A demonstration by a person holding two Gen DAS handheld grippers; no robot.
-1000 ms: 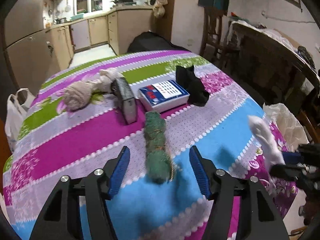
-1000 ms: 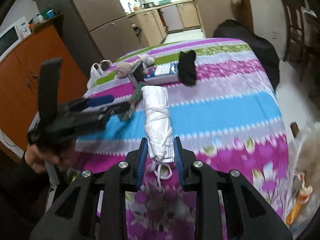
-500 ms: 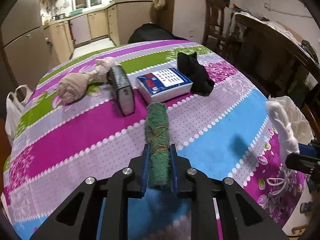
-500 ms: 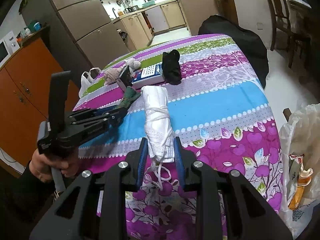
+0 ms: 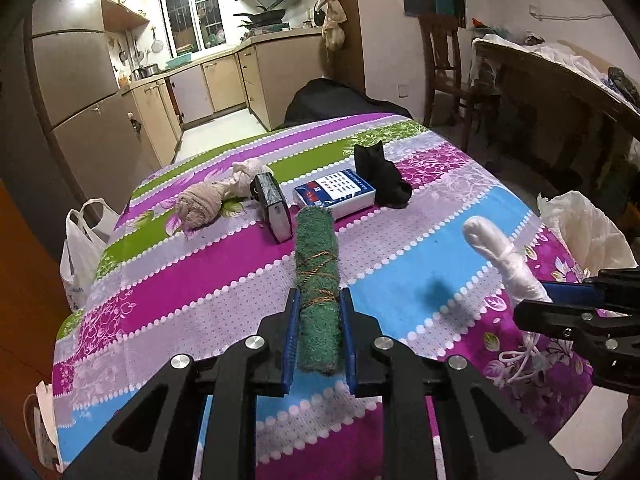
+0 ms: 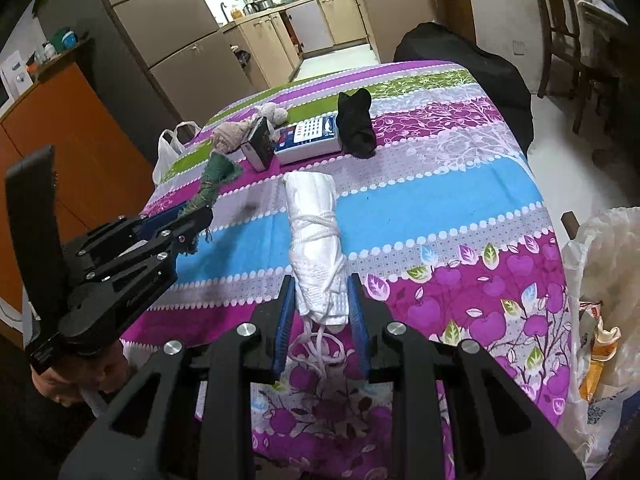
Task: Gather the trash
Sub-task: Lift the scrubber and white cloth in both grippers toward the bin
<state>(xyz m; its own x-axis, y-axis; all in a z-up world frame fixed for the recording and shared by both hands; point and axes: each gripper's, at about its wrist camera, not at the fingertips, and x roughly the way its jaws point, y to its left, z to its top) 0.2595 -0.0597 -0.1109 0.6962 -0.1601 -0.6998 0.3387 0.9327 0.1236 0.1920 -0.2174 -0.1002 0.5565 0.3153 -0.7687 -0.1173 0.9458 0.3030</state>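
Closed since before, left hand-held gripper (image 5: 319,336) lifts green roll (image 5: 318,280).

Boxed keypad device (image 5: 334,197) lying on table (image 5: 200,288) far side; dark slab (image 5: 273,206) just left of it; tied rag bundle (image 5: 200,208) further left; crumpled cloth (image 5: 380,176) touching its right; bag (image 5: 588,232) hanging off table's right edge.

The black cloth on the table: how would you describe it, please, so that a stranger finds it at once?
Start at the table with the striped floral tablecloth and look toward its far end. There a blue and white box lies flat, and the black cloth sits crumpled against its right side. It is the only black, unbound item; the beige bundle left of the box is tied.
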